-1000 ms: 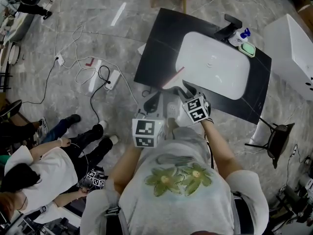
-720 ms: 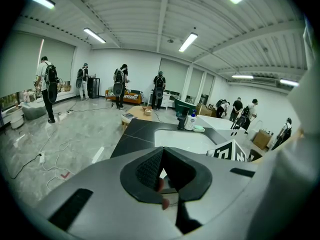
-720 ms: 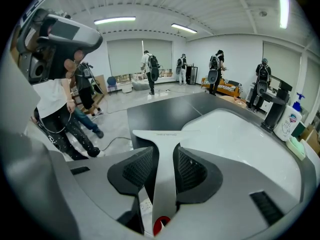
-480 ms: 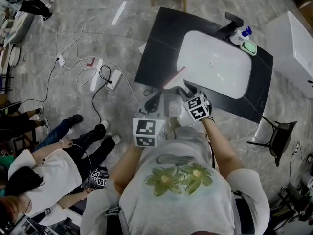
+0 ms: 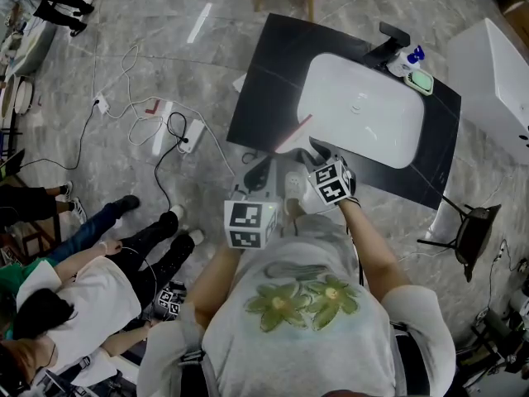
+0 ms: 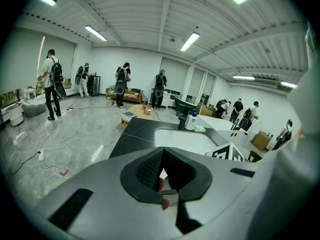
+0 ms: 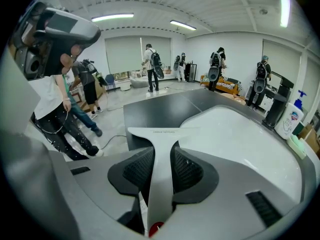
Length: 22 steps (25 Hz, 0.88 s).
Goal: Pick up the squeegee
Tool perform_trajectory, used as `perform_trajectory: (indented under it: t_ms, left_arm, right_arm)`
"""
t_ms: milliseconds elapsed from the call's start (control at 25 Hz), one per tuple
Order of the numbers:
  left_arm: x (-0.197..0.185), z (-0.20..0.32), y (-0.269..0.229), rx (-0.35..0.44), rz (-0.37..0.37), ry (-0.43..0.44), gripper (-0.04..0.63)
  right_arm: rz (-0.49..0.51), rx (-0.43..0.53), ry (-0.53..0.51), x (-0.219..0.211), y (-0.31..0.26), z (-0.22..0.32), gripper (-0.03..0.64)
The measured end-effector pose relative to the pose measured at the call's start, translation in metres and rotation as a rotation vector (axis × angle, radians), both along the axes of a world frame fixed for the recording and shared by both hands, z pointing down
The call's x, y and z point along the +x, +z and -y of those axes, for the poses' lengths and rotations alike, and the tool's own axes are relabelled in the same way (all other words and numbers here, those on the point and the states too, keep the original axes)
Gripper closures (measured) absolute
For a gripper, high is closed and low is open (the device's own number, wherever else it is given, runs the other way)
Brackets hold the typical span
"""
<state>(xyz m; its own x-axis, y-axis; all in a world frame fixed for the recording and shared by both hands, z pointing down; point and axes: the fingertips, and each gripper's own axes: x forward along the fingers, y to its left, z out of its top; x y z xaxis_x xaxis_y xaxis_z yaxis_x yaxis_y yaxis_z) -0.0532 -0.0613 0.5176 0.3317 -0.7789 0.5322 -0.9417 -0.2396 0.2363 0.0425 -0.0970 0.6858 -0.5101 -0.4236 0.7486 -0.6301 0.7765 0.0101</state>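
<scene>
Squeegee (image 7: 162,132) handle sits clamped in our right gripper (image 7: 161,164) jaws over the dark surface (image 7: 155,111); left gripper (image 6: 161,159) jaws together.

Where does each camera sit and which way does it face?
Head view: on the person's head, steeply down at the sink; shirt, arms, left gripper and right gripper show.
Left gripper view: along its shut jaws toward the sink.
Right gripper view: along jaws clamped on the squeegee.
All three share the sink.
</scene>
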Motion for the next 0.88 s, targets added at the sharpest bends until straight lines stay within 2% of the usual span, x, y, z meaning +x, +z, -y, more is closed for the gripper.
perform_trajectory:
  t_ms: [240,320,880]
  left_arm:
    - [-0.0024,-0.0009,0.0014,-0.004,-0.002,-0.001,0.584]
    - [-0.0021,-0.0002,0.002,-0.009,-0.002,0.001,0.584]
    - [0.0037,0.0007,0.0018,-0.007,-0.004,0.018,0.584]
  right_arm:
    - [-0.013,0.003,-0.015,-0.0023,0.0019,-0.0033,0.488]
    - [-0.019,0.013,-0.017,-0.0021,0.0017,-0.0024,0.512]
    - [-0.017,0.022,-0.032,0.0005,0.0002,-0.0057,0.52]
